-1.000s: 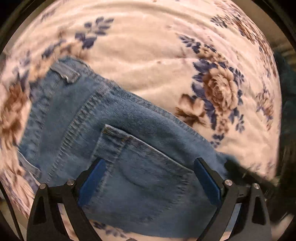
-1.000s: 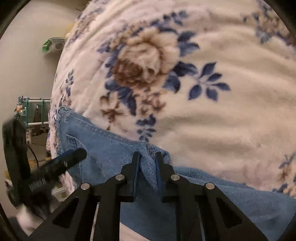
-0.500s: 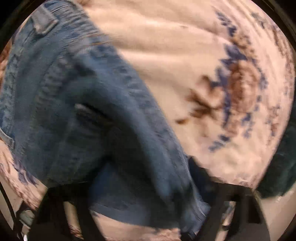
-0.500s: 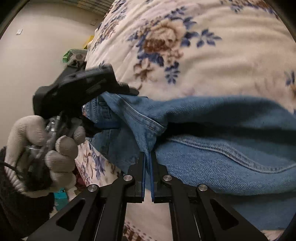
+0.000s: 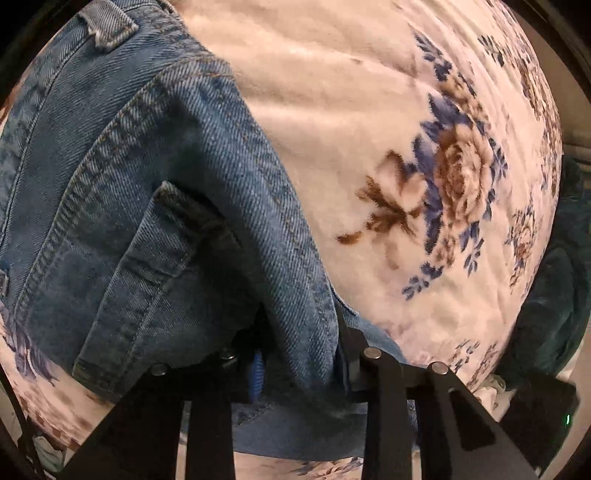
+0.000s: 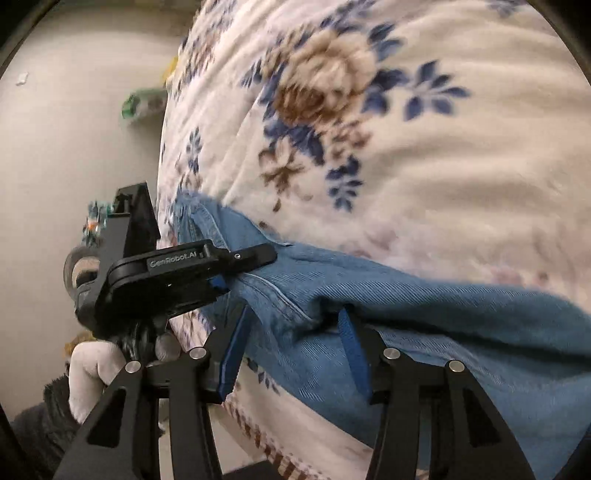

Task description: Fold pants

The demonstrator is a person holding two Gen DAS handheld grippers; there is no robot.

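The only legible writing was "GenRobot.AI", printed on the black body of the left tongs [image 6: 225,275] as the right wrist view saw them; a white-gloved hand [image 6: 92,373] gripped their handle at the far left of that view, against a pale wall, with a blurred green object [image 6: 142,105] further up. The pants [image 5: 155,206], blue denim, lay on a floral blanket [image 5: 369,110] of cream, brown and blue. In the left wrist view the left tongs [image 5: 299,354] were closing on a raised fold of denim beside a back pocket [image 5: 129,288], the pads pressing it; a belt loop [image 5: 110,27] showed at top left and something dark green [image 5: 550,306] at right. The right tongs [image 6: 291,350] were opening, blue pads apart, denim bunched loosely between them.
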